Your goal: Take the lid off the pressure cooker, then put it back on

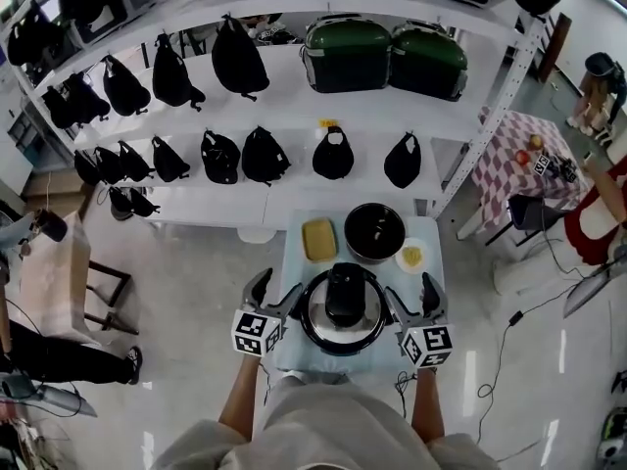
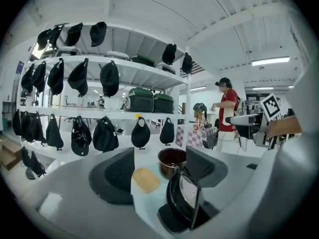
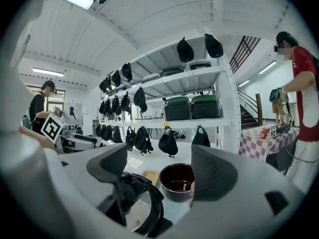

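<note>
The lid [image 1: 317, 309] is sitting on the cooker [image 1: 342, 347], dead centre on the little table [image 1: 294, 262] right in front of you. Nothing looks lifted yet, so I'd say you're at the reach-in step. Both grippers are wide open and holding nothing. The left gripper [image 1: 275, 293] is just beside the cooker's left edge and the right gripper [image 1: 412, 297] just beside its right edge. My take: don't pinch the round rim, it'll probably slip. Go for the black handle [image 1: 345, 292] across the top and close one gripper square on it. Use the other to steady the pot body, so the whole thing doesn't spin or slide if the lid needs a twist to unlock. Once it's free, lift straight up and keep it level, since you'll need to line it up again to put it back. Looks-wise, the lid is a shiny disc with a thick black ring round it and that chunky black handle over the middle. In the left gripper view it sits right by the right-hand jaw, and in the right gripper view by the left-hand jaw. Behind the cooker on the table there's a yellow block [image 1: 318, 239], a dark bowl [image 1: 374, 231] and a small white plate [image 1: 411, 256] with something yellow on it, so mind those when you swing the lid away. Further back it's just white shelves [image 1: 294, 96] hung with black bags [image 1: 265, 155].
</note>
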`<state>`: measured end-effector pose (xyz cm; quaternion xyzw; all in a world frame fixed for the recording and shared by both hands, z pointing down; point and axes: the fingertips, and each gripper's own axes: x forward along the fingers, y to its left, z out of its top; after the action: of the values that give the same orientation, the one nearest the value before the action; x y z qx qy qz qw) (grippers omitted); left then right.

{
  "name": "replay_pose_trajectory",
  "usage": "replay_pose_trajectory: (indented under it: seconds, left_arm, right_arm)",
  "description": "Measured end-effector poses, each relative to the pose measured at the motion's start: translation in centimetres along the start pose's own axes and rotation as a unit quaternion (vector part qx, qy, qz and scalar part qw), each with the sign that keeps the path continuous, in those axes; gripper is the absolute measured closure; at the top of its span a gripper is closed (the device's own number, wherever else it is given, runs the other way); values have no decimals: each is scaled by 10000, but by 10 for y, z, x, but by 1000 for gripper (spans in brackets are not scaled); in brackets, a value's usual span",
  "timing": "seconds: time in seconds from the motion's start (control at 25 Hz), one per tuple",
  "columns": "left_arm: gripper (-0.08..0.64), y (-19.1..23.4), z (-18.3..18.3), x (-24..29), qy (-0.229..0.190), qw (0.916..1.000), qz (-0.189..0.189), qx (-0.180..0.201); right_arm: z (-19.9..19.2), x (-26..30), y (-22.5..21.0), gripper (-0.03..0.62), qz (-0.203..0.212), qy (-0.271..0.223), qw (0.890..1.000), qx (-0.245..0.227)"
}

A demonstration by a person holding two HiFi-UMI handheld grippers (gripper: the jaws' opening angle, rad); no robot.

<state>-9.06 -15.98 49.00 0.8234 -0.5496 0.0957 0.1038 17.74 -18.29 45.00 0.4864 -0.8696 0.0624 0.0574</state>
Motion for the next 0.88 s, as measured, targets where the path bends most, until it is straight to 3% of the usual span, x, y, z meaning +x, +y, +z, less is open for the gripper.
replay_pose_trajectory:
  seconds: [0.24,0.44,0.88]
  left_arm:
    - [253,22,-5,0,41,9999,-53,-80]
    - [253,37,-11,2,114,9992,-342,-144]
    - [253,49,-67,-2,631,9943,-714,-483]
  right_arm:
    - [-1,19,18,215,20,85,10000,8]
    - [4,28,38,215,-129,79,9999,12]
    - [-30,36,74,215,-266,444,9985,190]
